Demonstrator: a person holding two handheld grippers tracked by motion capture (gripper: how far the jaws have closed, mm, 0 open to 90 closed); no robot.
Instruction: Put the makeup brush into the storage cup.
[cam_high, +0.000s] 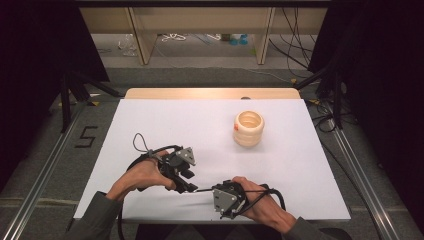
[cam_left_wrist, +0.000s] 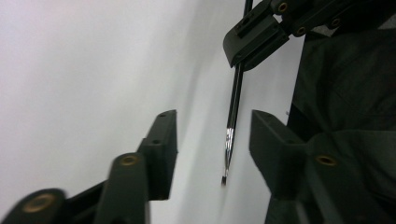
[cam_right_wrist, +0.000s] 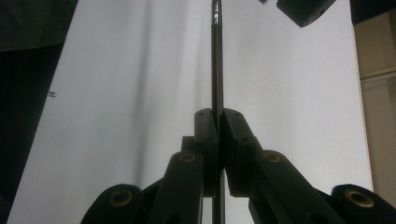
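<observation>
Right gripper (cam_high: 209, 190) clamped on a thin black pen (cam_high: 202, 190), jaws pressed together around the shaft in the right gripper view, pen (cam_right_wrist: 216, 70) running straight up from between them to a silvery end at the top. Left gripper (cam_high: 186, 184) with jaws apart, pads clear of the pen; in the left gripper view pen (cam_left_wrist: 232, 121) hanging in the gap between the two black jaws, touching neither, tip down, held higher up by the right gripper (cam_left_wrist: 254, 39). Pen low over the white table sheet (cam_high: 165, 125), near the front edge, between the two hands, roughly level and pointing from the right gripper toward the left one. Left hand (cam_high: 142, 175) wrapped around its gripper at front left, right hand (cam_high: 257, 200) around its gripper at front right, cables trailing from both. Cream ribbed holder (cam_high: 248, 128) upright on the sheet toward the back right, well apart from both grippers and the pen, open top facing up. Wooden table edge (cam_high: 210, 93) showing behind the sheet. Dark sleeve of the person at the right side of the left gripper view.
</observation>
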